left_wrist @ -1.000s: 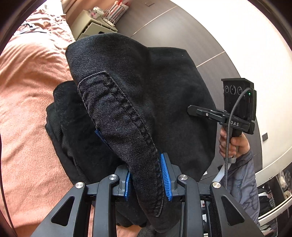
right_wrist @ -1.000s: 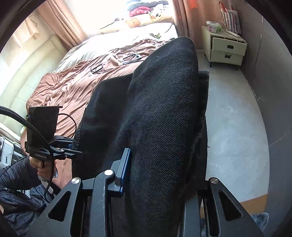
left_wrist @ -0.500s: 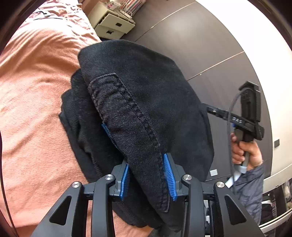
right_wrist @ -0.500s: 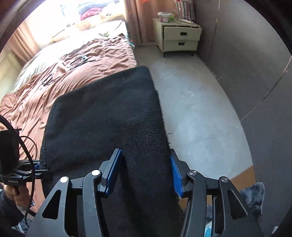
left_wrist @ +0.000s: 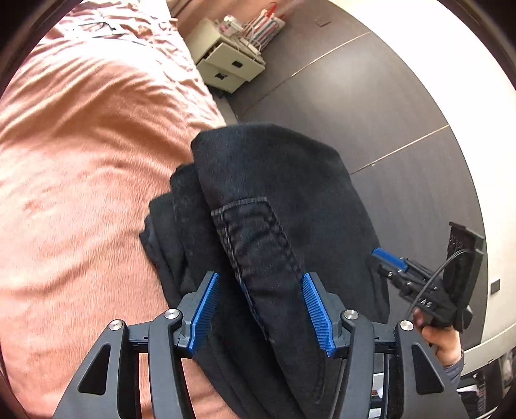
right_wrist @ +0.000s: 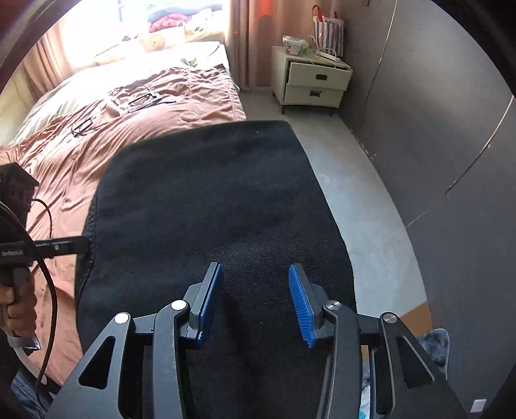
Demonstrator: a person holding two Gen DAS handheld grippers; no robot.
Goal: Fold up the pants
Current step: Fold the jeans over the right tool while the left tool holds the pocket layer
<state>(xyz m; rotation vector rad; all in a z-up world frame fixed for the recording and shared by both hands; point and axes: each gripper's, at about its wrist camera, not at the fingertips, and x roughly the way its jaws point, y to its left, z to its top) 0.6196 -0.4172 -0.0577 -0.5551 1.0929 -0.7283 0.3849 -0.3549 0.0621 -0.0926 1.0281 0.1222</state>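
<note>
The black pants (left_wrist: 274,167) lie as a folded bundle at the edge of the pink bed (left_wrist: 80,161). My left gripper (left_wrist: 259,275) sits over the near end, its jaws opening. A stitched fold of the pants lies loose between the blue pads (left_wrist: 317,312). In the right wrist view the pants (right_wrist: 209,193) spread flat and broad. My right gripper (right_wrist: 254,265) hovers over their near part. Its jaws are closing but stand apart, the cloth below them and not pinched. Each gripper shows in the other's view: the right gripper (left_wrist: 387,258) and the left gripper (right_wrist: 64,246).
A cream nightstand (right_wrist: 316,83) with two drawers stands by the dark panelled wall (right_wrist: 435,129), a striped bag (right_wrist: 327,29) behind it. Cables (right_wrist: 142,100) lie on the bed cover further up. Grey floor (right_wrist: 354,193) runs along the bed's right side.
Both grippers have let go of the pants and stand wider. The lifted fold has come down flat onto the bundle. The right gripper has drawn back toward the near edge.
</note>
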